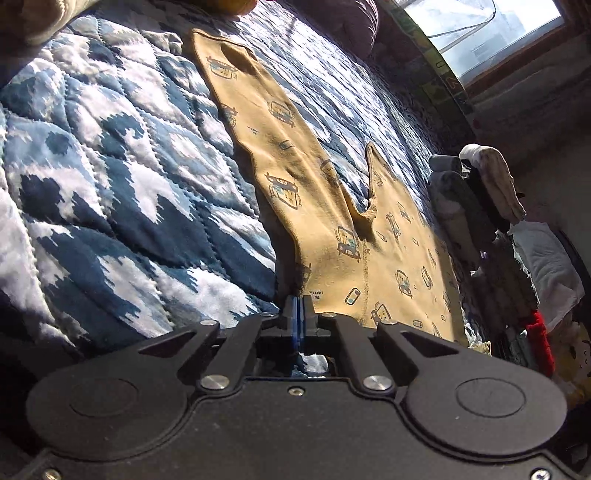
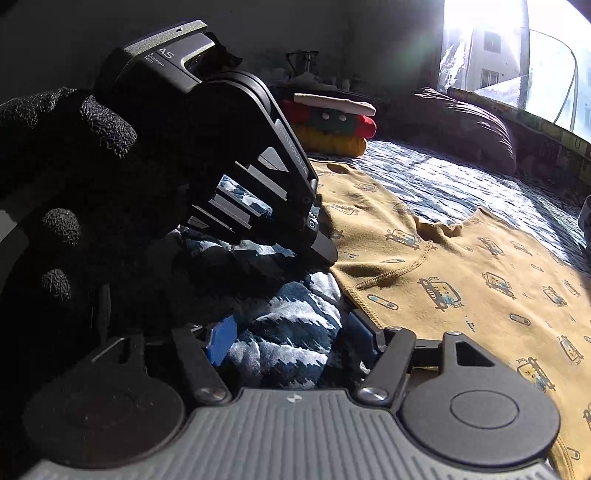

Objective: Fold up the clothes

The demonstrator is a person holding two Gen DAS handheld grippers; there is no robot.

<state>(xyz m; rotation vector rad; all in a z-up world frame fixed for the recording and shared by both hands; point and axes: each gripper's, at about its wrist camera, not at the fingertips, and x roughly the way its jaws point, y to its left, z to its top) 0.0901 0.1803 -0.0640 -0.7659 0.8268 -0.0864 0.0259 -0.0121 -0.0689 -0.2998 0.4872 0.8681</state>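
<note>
yellow garment (image 1: pixel 388 258), one; left claw (image 1: pixel 298 306) pinches it, right claw (image 2: pixel 291 339) gapes.

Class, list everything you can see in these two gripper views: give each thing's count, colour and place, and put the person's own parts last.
Garment: one, mustard yellow with small blue vehicle prints, spread flat on the quilt.
Quilt: one, blue and white patterned, covering the bed.
Cushion: one, dark brownish, far end of the bed by the window.
Folded pile: one stack, white, red, green, yellow, far end of the bed.
Clothes heap: one, grey, white, red, beside the garment's far edge.
Window: one, bright, behind the bed.
Left gripper: black with blue pads, shut on the garment's edge.
Right gripper: black, open over the quilt.
Gloved hand: one, black, holding the left gripper.
</note>
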